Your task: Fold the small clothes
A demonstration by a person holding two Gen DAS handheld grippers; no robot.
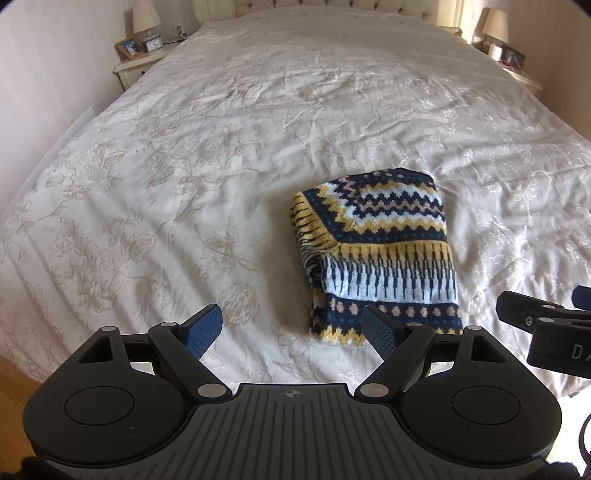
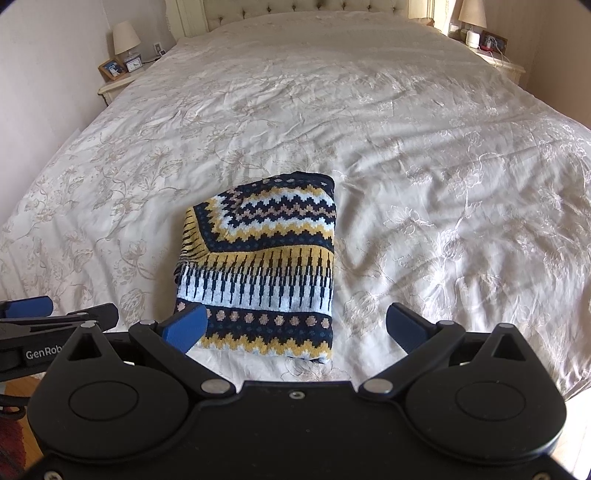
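Knitted sweater (image 1: 380, 254), navy, yellow, white and tan zigzag pattern, folded into a compact rectangle, is lying flat on the cream floral bedspread (image 1: 184, 166) near the foot edge of the bed. Nothing is touching it.

You are holding the left hand-held gripper (image 1: 291, 328) above the near edge of the bed, angled down, with its blue-padded fingers (image 1: 203, 328) spread wide and nothing between them. From the left wrist view, its right finger is overlapping the sweater's near left corner in the picture, but you cannot tell whether it is touching; it seems to be hovering above.

You are holding the right hand-held gripper (image 2: 295, 328) just beside the left one, also angled down, with its jaws spread wide and empty. In the right wrist view the sweater's near hem is sitting between its blue fingers (image 2: 186, 326), the left pad overlapping the near left corner; contact cannot be told.

Each gripper is showing at the edge of the other's view, the two standing side by side, close but apart.

Far end of the bed is showing a tufted cream headboard (image 2: 314, 7). A pale nightstand (image 1: 138, 66) on the left is carrying a lamp with a beige shade (image 1: 146, 16), a framed photo (image 1: 127, 47) and a small clock (image 1: 152, 44). Another lamp (image 1: 495, 26) is standing on the right-side nightstand. Wooden floor (image 1: 11, 387) is showing at the lower left.
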